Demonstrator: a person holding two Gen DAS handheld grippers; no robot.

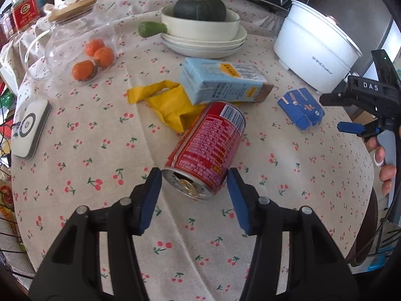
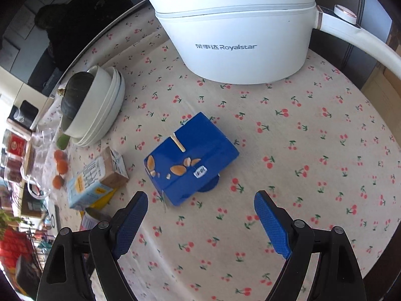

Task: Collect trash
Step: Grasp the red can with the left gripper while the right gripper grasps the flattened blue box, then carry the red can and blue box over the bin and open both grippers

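From the left wrist, the left gripper (image 1: 194, 195) has its jaws spread wide, 1 blue pad on each side of the pull-tab end of a red printed drink can (image 1: 209, 148) lying on its side near the middle of the round cherry-print tablecloth (image 1: 82, 175); whether the pads touch it I cannot tell. Behind the can lie a crumpled yellow wrapper (image 1: 170, 102) and a pale blue carton (image 1: 223, 81), its print too small to read. A flattened dark blue box (image 1: 300, 109) lies toward the right edge, near the white electric pot (image 1: 315, 50). A cream bowl (image 1: 200, 25) on stacked plates holds 1 dark green squash (image 1: 199, 6). A tipped glass jar (image 1: 75, 42) holds 3 oranges (image 1: 94, 59). The right gripper (image 1: 351, 113), marked "DAS", is at the right edge.

From the right wrist, the right gripper (image 2: 200, 223) is open, empty, above the cloth just short of the dark blue box (image 2: 190, 158). The pot (image 2: 233, 25) reads "Royalstar".
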